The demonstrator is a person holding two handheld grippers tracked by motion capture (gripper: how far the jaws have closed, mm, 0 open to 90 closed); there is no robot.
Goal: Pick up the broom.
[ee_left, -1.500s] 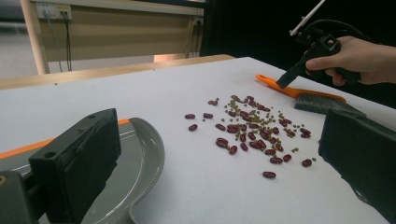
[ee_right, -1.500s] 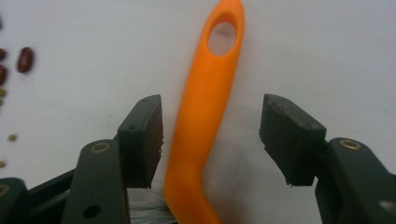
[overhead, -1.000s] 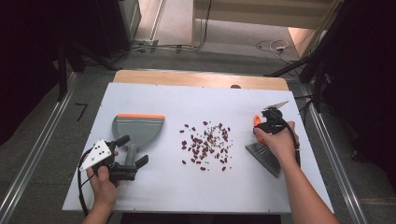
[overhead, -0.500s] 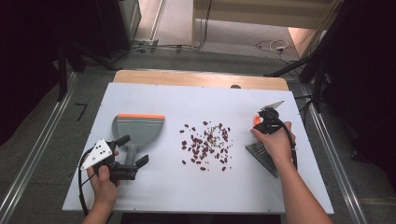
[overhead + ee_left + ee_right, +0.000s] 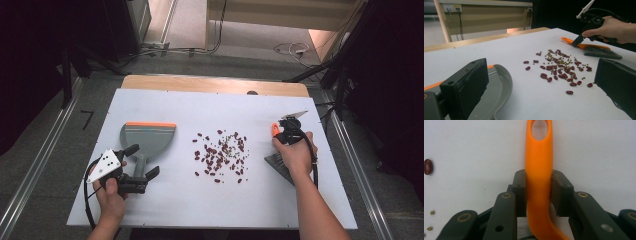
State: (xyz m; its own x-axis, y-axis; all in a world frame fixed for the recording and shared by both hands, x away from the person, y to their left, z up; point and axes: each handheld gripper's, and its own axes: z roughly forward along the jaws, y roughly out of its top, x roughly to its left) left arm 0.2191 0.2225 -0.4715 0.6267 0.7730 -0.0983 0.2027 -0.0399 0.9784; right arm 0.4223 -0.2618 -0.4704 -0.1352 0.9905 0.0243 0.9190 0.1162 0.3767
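The right gripper (image 5: pixel 539 195), its jaws just closing, clamps the orange plastic brush handle (image 5: pixel 538 157) at right of the frame, the scattered red beans (image 5: pixel 220 155) lying to its left, while the left gripper (image 5: pixel 142 162) stands open around the grey dustpan (image 5: pixel 147 137).

The right gripper (image 5: pixel 539 195) is closed on an orange handle (image 5: pixel 538 170), with a black pad pressing each side. The handle runs up the middle of the frame and has a hole near the top. Under it is the white table (image 5: pixel 599 150). A red bean (image 5: pixel 428 166) lies at the left edge, and tiny green beans (image 5: pixel 432 212) sit at the lower left.
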